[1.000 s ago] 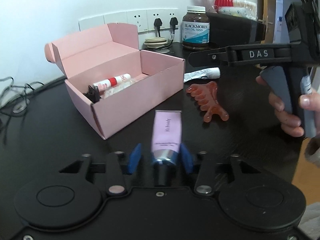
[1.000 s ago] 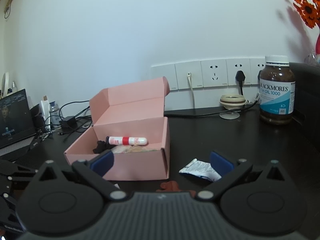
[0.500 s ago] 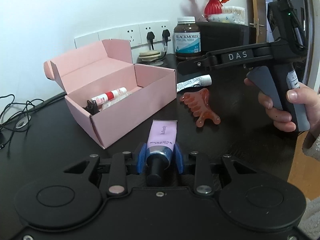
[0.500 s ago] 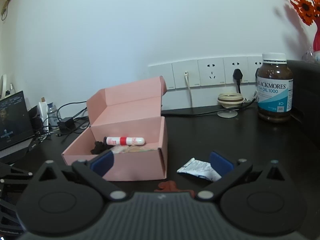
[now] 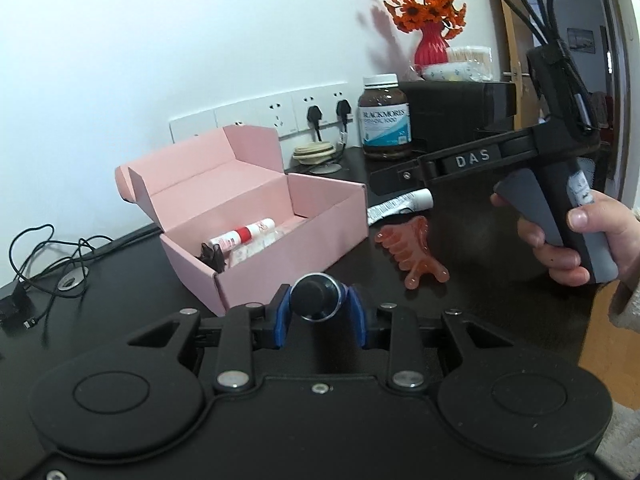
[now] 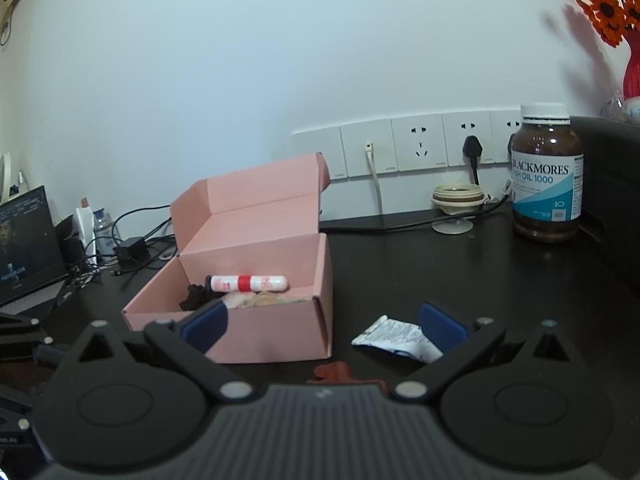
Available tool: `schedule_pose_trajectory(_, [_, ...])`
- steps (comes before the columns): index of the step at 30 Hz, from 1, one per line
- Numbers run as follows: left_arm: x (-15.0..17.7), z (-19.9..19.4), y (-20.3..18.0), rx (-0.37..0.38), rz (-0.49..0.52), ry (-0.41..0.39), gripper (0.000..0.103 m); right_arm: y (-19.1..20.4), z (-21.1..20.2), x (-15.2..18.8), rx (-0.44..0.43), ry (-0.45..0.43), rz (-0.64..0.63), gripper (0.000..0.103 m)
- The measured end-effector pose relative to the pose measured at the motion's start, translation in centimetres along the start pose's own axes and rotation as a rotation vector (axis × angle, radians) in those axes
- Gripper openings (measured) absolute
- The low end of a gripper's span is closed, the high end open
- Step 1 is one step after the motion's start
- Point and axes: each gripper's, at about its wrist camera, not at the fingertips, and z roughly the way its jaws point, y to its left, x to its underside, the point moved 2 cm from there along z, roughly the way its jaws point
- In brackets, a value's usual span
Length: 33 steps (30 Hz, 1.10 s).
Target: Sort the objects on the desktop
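My left gripper (image 5: 319, 309) is shut on a lilac tube (image 5: 316, 295), held clear of the black desk with its dark cap end facing the camera. Just beyond it stands the open pink box (image 5: 280, 258) (image 6: 276, 332), which holds a red-and-white tube (image 5: 245, 236) (image 6: 248, 283) and a black clip (image 5: 212, 258). An orange claw clip (image 5: 412, 252) and a white crumpled tube (image 5: 400, 204) (image 6: 396, 338) lie right of the box. My right gripper (image 6: 323, 326) hovers open over the white tube and the box's corner, with nothing between its pads.
A brown supplement bottle (image 6: 546, 176) and a black case (image 5: 452, 112) stand at the back right, with a red vase of orange flowers (image 5: 430, 40) on top. Cables (image 5: 40, 264) and a laptop screen (image 6: 24, 248) are at the left. A hand (image 5: 568, 248) grips the right tool.
My left jaws closed on the lilac tube and lifted it off the desk, tipping it so its cap now faces the camera. The right gripper stayed where it was.
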Motion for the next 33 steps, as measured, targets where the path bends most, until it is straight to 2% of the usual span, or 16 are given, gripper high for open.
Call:
schedule_pose_trajectory(7, [-1.3,0.8,0.4,-0.011,-0.03,-0.049,0.03,-0.2,0.0,0.0,-0.001,0.003,0.01,0.102])
schedule_pose_trajectory(14, [-2.4,1.8,1.4,-0.025,-0.047,-0.049,0.029,0.1,0.0,0.1,-0.009,0.002,-0.007,0.102])
schedule_pose_trajectory(17, [-2.7,2.0,1.6,-0.023,-0.039,-0.045,0.029,0.9,-0.1,0.3,-0.026,-0.004,-0.048,0.102])
schedule_pose_trajectory(23, [-2.7,1.9,2.0,-0.011,-0.032,-0.048,0.029,3.0,-0.6,0.6,0.018,-0.033,-0.184,0.102])
schedule_pose_trajectory(28, [-2.4,1.6,2.3,0.004,-0.022,-0.06,0.029,3.7,-1.2,0.6,0.003,-0.07,-0.248,0.102])
schedule_pose_trajectory(33, [-2.0,1.6,3.2,0.048,-0.021,-0.086,0.029,5.3,-1.3,1.1,-0.003,-0.077,-0.353,0.102])
